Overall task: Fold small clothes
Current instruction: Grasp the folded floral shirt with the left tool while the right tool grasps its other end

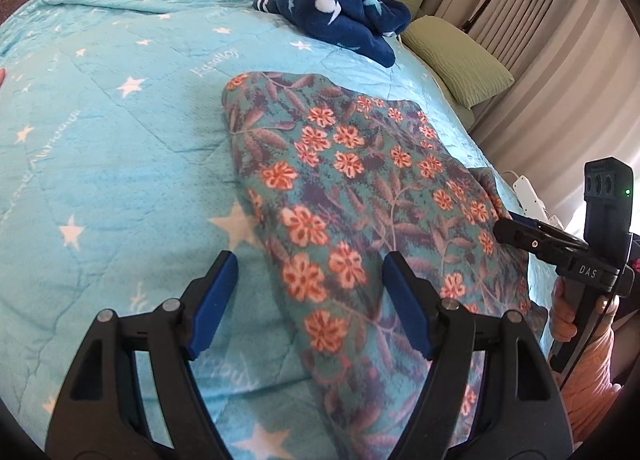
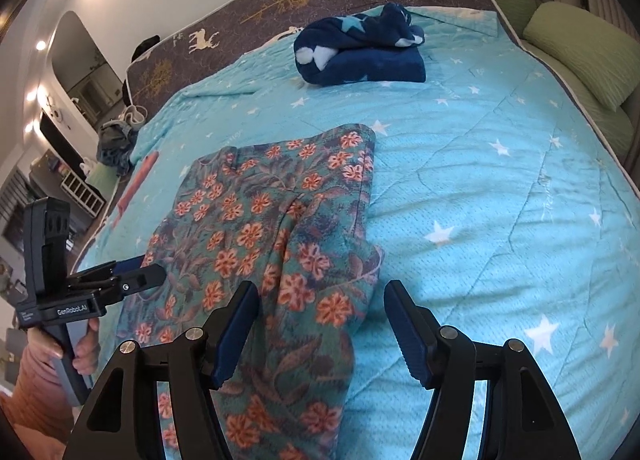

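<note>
The teal fleece garment with orange flowers [image 1: 360,196] lies spread on the turquoise star-print quilt [image 1: 120,148], the folded navy star-pattern fleece [image 2: 360,56] well apart at its twelve o'clock. Left gripper [image 1: 310,304] and right gripper [image 2: 322,330] both stand apart, holding nothing, over the garment's near end at six o'clock. This looks like the approach to a fold; next, each must close on a near edge.

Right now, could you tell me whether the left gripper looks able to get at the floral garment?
Probably yes: the left gripper is open just above the floral garment, whose edge lies between the jaws, with nothing in the way.
</note>
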A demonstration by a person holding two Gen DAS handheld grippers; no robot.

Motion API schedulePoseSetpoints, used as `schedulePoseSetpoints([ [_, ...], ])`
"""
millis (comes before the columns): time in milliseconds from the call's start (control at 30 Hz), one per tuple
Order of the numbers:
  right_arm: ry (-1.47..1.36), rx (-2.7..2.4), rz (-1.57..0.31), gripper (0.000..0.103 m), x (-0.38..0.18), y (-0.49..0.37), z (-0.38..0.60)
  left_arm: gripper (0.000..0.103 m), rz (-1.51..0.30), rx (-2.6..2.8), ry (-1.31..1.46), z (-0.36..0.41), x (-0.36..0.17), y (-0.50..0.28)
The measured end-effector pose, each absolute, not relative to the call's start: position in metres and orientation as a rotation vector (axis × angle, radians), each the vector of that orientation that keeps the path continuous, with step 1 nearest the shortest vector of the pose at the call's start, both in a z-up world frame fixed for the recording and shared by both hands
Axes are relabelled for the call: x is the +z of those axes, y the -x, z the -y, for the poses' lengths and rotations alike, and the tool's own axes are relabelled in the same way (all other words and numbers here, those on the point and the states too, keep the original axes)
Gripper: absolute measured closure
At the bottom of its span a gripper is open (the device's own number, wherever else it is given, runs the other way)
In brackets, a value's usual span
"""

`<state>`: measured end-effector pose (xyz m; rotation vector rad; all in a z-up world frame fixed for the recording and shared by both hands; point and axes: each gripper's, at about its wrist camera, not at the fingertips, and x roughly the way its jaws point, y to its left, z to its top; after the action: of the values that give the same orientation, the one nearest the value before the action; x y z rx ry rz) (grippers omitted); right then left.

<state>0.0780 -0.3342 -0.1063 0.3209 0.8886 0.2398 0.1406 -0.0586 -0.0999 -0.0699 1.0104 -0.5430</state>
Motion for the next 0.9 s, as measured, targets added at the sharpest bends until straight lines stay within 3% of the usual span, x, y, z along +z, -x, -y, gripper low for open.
schedulePoseSetpoints([
  [400,-0.406,0.344,-0.930,0.029,-0.126,-0.109,0.339,0.013,-1.020,-0.649,0.088,0.065,-0.111,-0.165],
  [700,-0.554,0.618,-0.902,0.026,-0.138,-0.147,0.359,0.013,-1.048,-0.857,0.307,0.054,-0.116,-0.199],
  [900,-0.656,0.817,-0.895,0.026,-0.148,-0.176,0.368,0.015,-1.043,-0.945,0.239,0.070,-0.118,-0.206],
])
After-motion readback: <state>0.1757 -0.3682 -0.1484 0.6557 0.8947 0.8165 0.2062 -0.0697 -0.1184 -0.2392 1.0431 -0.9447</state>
